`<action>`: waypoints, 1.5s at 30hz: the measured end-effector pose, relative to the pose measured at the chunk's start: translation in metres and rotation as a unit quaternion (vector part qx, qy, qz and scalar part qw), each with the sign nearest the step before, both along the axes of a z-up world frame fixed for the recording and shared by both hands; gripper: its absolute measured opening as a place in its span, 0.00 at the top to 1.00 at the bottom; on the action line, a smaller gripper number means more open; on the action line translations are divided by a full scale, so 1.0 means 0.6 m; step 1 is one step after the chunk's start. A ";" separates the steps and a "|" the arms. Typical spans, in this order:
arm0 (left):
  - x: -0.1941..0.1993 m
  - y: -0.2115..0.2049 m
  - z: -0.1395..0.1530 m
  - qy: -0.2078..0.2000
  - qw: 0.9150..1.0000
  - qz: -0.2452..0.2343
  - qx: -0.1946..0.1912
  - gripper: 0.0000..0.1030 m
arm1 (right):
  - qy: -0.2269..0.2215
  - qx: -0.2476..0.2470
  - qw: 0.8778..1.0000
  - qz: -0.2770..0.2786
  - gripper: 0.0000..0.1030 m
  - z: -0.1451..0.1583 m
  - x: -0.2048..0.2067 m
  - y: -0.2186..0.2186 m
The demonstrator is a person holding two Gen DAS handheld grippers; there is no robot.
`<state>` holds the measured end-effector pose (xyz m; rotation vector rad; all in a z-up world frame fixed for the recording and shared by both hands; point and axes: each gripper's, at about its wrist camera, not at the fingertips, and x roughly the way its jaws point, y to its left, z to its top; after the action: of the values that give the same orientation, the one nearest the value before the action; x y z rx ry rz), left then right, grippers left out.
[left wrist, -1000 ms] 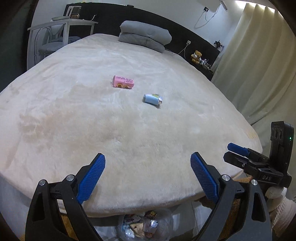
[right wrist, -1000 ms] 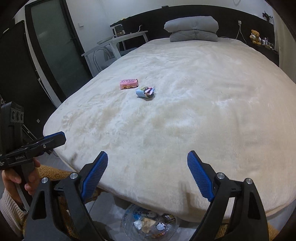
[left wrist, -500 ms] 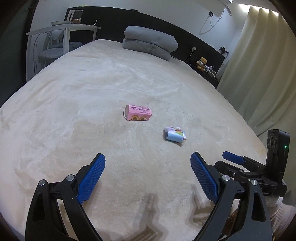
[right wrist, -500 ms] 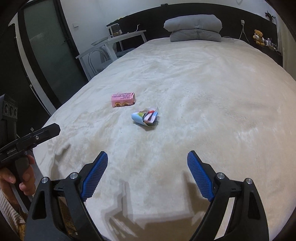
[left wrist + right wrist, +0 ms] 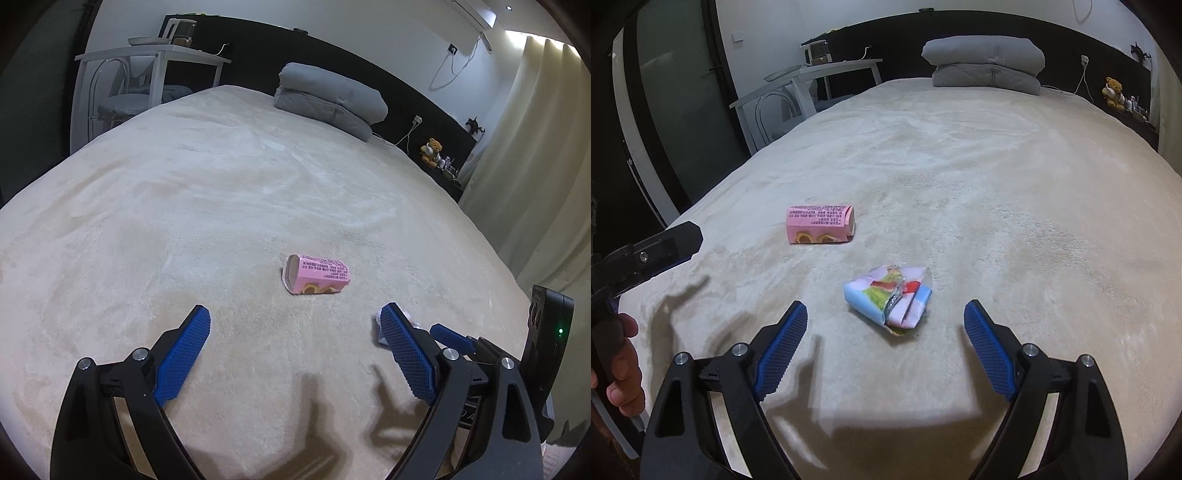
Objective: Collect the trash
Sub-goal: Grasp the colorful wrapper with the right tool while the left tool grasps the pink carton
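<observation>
Right wrist view: the crumpled wrapper (image 5: 889, 298) is seen lying on the cream bed cover (image 5: 1015, 206), just ahead of the right gripper (image 5: 884, 314) and roughly centred between its two blue pads, with neither pad touching it. Left wrist view: the pink carton (image 5: 316, 274) is seen lying on its side on the same cover, ahead of the left gripper (image 5: 295, 319) and slightly right of its centre line. The step in hand is judged to be the approach to a pick-up, one piece of trash being addressed by each tool. For a sound grasp of the wrapper, the right gripper should be lowered until the pads straddle the bulk of the crumple, not its loose foil edge, and closed gently, since the material is expected to flatten and slip. The plush cover is likely to be pinched if the pads are pressed into it, so contact should be kept shallow. The carton should be taken across its narrow faces, its open end being liable to collapse under force. Both tools are shown with jaws spread wide; nothing is held and nothing is touched by either. In the left wrist view the wrapper is almost wholly hidden behind the left tool's right-hand pad, beside the tip of the right gripper. No bin is visible in either view, so the drop point cannot be stated.
</observation>
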<state>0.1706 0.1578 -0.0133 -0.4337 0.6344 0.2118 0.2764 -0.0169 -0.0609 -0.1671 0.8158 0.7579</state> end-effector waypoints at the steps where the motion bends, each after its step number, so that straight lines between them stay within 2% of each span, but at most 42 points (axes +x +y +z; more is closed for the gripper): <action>1: 0.003 0.005 -0.003 0.000 1.000 0.003 0.001 0.11 | 0.000 -0.002 1.000 -0.001 0.23 -0.002 0.006 0.004; 7: 0.011 0.029 -0.009 -0.007 1.000 0.022 -0.003 0.11 | 0.004 -0.024 1.000 0.001 0.33 -0.017 0.024 0.032; 9: 0.015 0.032 -0.008 -0.009 1.000 0.029 -0.004 0.11 | 0.010 -0.040 0.999 -0.002 0.47 -0.025 0.029 0.041; 17: 0.028 0.020 -0.006 -0.008 1.000 0.021 0.011 0.11 | 0.008 -0.039 0.999 0.002 0.49 -0.018 0.025 0.034; 22: 0.034 0.012 -0.013 0.007 0.999 0.019 0.026 0.11 | 0.009 -0.020 1.000 0.001 0.49 0.005 0.020 0.012; 31: 0.067 -0.019 -0.018 0.008 0.999 0.004 0.030 0.11 | 0.008 0.007 1.000 -0.006 0.49 0.044 0.013 -0.042; 34: 0.086 -0.035 -0.022 0.015 0.999 0.000 0.051 0.11 | 0.009 0.016 1.000 -0.012 0.49 0.057 0.015 -0.063; 40: 0.134 -0.060 -0.041 0.050 0.995 0.011 0.086 0.11 | 0.006 0.032 0.999 -0.027 0.49 0.081 0.027 -0.111; 45: 0.169 -0.064 -0.057 0.069 0.993 0.017 0.090 0.13 | 0.014 0.036 0.999 -0.036 0.49 0.080 0.042 -0.131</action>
<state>0.2721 0.1193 -0.0473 -0.2584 0.7375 0.3316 0.3015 -0.0958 -0.0130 -0.0623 0.8158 0.7227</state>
